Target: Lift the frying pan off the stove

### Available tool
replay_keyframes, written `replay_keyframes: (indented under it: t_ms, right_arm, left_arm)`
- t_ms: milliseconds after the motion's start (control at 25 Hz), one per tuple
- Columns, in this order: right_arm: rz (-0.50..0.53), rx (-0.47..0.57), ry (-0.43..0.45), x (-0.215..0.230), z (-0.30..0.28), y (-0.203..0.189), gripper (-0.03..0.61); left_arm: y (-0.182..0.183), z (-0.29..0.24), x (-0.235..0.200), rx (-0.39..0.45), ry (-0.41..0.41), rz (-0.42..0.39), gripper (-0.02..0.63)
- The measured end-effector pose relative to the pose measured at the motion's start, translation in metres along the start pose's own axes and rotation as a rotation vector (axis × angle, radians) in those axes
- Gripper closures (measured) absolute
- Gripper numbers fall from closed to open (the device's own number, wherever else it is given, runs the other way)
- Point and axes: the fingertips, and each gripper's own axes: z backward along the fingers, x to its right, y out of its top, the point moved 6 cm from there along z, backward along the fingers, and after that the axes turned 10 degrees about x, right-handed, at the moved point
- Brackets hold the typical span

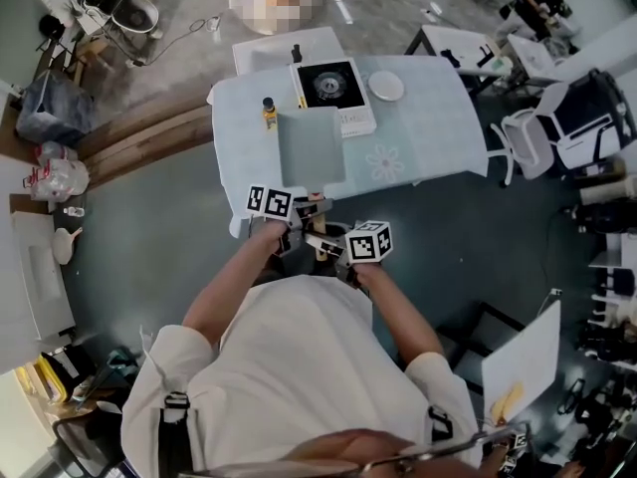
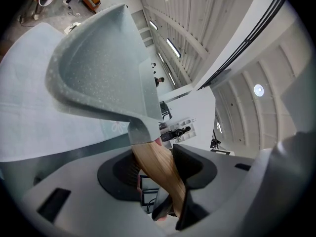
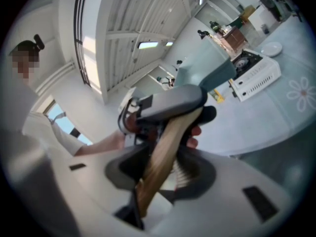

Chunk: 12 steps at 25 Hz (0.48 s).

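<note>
A square grey-green frying pan [image 1: 311,147] with a wooden handle [image 2: 159,168] hangs in the air over the near part of the table, clear of the portable stove [image 1: 333,86]. Both grippers hold that handle just off the table's near edge. My left gripper [image 1: 299,229] is shut on the handle nearer the pan [image 2: 98,68]. My right gripper [image 1: 324,243] is shut on the handle's end [image 3: 159,159], behind the left one. In the right gripper view the pan [image 3: 205,78] tilts up ahead of the stove [image 3: 254,70].
The table [image 1: 428,137] has a pale blue cloth with a white plate [image 1: 386,87] right of the stove and a small yellow bottle [image 1: 269,114] to its left. Office chairs [image 1: 528,137] stand at the right. A wooden platform [image 1: 139,137] lies at the left.
</note>
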Motion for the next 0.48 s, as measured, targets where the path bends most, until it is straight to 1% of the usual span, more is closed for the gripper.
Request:
replay_keyframes:
  t_ms: [160,480]
  right_arm:
    - [-0.001,0.022,-0.001,-0.019,-0.020,-0.012,0.414]
    - [0.010,0.028,0.007,-0.033,-0.039,-0.021,0.411]
  left_arm:
    - [-0.002,0.028,-0.001,-0.021,-0.006,-0.003,0.394]
    - [-0.001,0.053,-0.003,-0.034,-0.007,-0.011,0.394]
